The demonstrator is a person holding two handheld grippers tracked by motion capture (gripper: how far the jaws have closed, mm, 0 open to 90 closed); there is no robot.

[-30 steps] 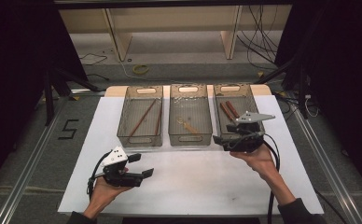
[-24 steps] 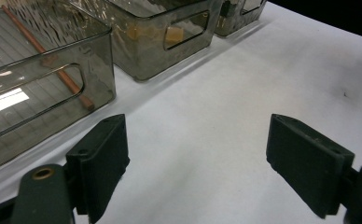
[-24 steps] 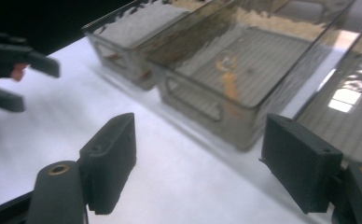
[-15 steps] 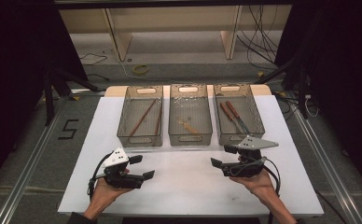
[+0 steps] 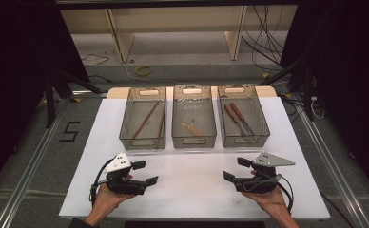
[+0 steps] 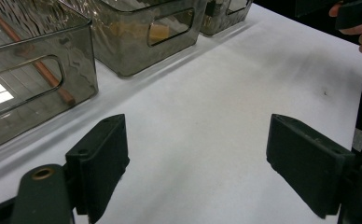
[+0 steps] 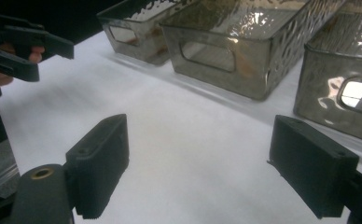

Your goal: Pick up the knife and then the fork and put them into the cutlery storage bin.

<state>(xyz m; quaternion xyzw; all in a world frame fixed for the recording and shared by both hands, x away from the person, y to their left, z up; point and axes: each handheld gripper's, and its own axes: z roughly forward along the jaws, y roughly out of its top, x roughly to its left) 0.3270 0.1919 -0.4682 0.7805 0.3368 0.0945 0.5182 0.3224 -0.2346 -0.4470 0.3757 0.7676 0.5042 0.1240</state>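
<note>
The person is holding both grippers low over the bare white front of the table (image 5: 192, 190), well short of the three clear bins standing in a row farther back.

The left gripper (image 5: 143, 173) is sitting in the left hand (image 5: 107, 197) near the table's front left, its jaws spread wide with nothing between them; in the left gripper view only white table surface is lying between the two black pads. The right gripper (image 5: 236, 169) is resting in the right hand (image 5: 268, 199) at the front right, facing in toward the left one. Its jaws have just been opening and are now standing fully apart, and they too are holding nothing (the right gripper view is showing plain table between the pads).

The nearest things to the right gripper are the right bin (image 5: 242, 116) and what is lying inside it: two tools with reddish-brown handles (image 5: 237, 117), side by side and slanted along the bin floor. The middle bin (image 5: 194, 116) is holding a small yellowish item (image 5: 190, 126), too small to make out. The left bin (image 5: 143, 118) is holding two long brown sticks (image 5: 147, 118), lying at an angle. All three bins are standing just beside one another, apart from both grippers.
</note>
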